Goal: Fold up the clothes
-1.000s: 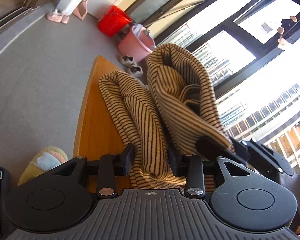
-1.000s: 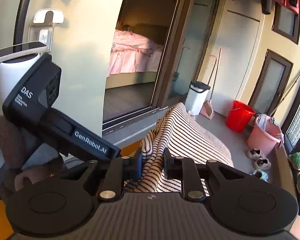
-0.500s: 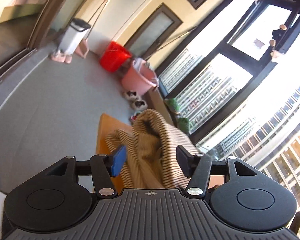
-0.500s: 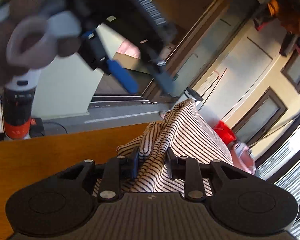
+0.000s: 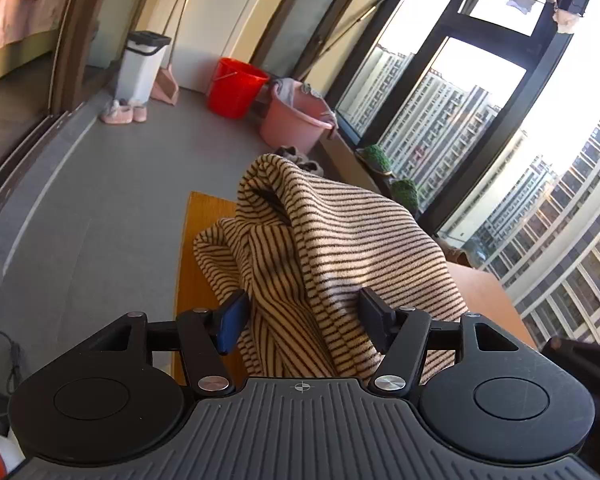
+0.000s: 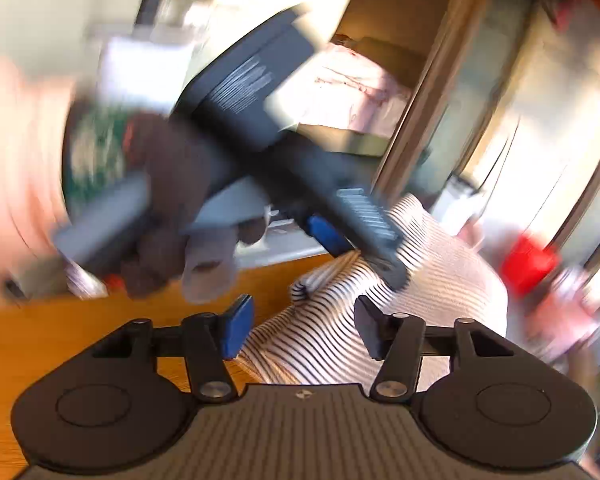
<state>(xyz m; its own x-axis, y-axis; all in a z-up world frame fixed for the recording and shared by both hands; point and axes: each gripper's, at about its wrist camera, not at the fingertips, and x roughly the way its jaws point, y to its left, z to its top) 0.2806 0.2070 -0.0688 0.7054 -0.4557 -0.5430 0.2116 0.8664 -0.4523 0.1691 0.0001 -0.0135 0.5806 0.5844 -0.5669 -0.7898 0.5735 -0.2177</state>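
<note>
A cream sweater with dark stripes (image 5: 332, 248) lies bunched in a heap on the wooden table (image 5: 204, 216). My left gripper (image 5: 304, 320) is open, its jaws wide apart on either side of a fold of the sweater. My right gripper (image 6: 304, 328) is also open, just above the near edge of the sweater (image 6: 380, 312). The right wrist view is blurred by motion. In it, the left gripper's body and the gloved hand (image 6: 188, 200) holding it fill the upper left, its blue pad close over the sweater.
Beyond the table's far end the grey floor holds a red bucket (image 5: 236, 86), a pink tub (image 5: 296, 118), a white bin (image 5: 142, 66) and slippers (image 5: 124, 114). Large windows run along the right. A bedroom doorway shows at left.
Both grippers have let go of the sweater: left opened about half a second ago, right just now. The sweater has dropped into a heap on the table. The right gripper is moving fast.
</note>
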